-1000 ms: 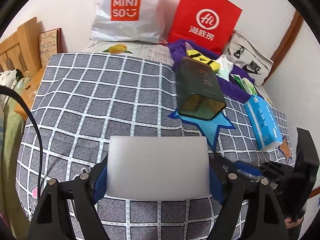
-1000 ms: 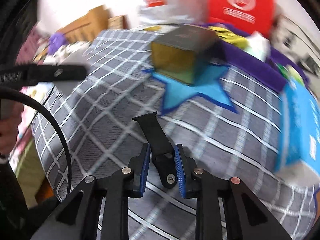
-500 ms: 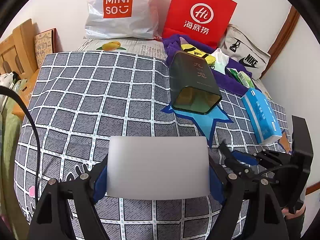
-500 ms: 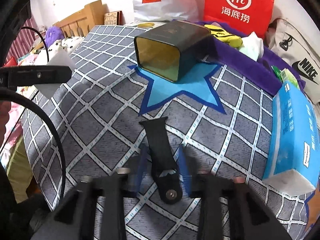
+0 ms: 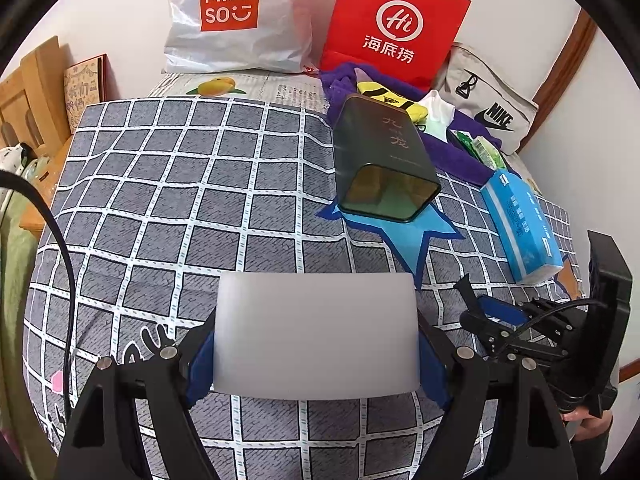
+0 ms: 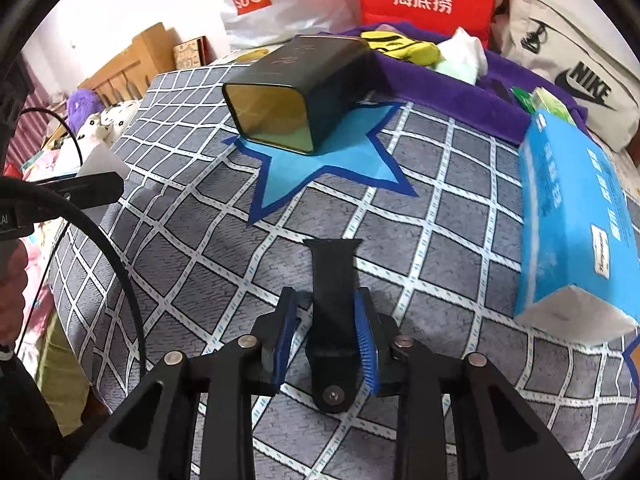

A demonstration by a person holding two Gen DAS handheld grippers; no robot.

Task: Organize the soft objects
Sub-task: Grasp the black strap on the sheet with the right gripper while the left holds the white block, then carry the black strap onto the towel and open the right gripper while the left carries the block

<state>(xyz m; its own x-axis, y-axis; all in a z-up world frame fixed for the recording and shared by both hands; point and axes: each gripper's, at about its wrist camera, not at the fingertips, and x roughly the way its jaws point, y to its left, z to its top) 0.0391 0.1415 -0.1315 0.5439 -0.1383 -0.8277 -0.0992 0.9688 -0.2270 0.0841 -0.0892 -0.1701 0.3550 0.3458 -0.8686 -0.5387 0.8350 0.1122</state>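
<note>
My left gripper [image 5: 316, 346] is shut on a white, frosted rectangular block [image 5: 316, 320] and holds it above the grey checked bed cover [image 5: 180, 208]. A black watch strap [image 6: 334, 268] lies on the cover between the jaws of my right gripper [image 6: 325, 304]. Those jaws are opening: a gap shows at the left pad, while the right pad sits right against the strap. From the left wrist view the right gripper [image 5: 486, 312] is low on the right, with the strap's tip [image 5: 466, 286] poking out. A dark green tin [image 6: 296, 92] lies on its side on a blue star, mouth facing me.
A blue tissue pack [image 6: 572, 216] lies to the right of the strap. Behind the tin are a purple towel [image 6: 448, 92] with yellow and white items, a white Miniso bag [image 5: 236, 16], a red paper bag [image 5: 396, 28] and a Nike bag [image 5: 492, 108]. A wooden headboard [image 5: 28, 92] is at left.
The right gripper's jaws have spread, and the strap they pinched now lies loose between them. The right view has swung a little. The left gripper still grips the white block.
</note>
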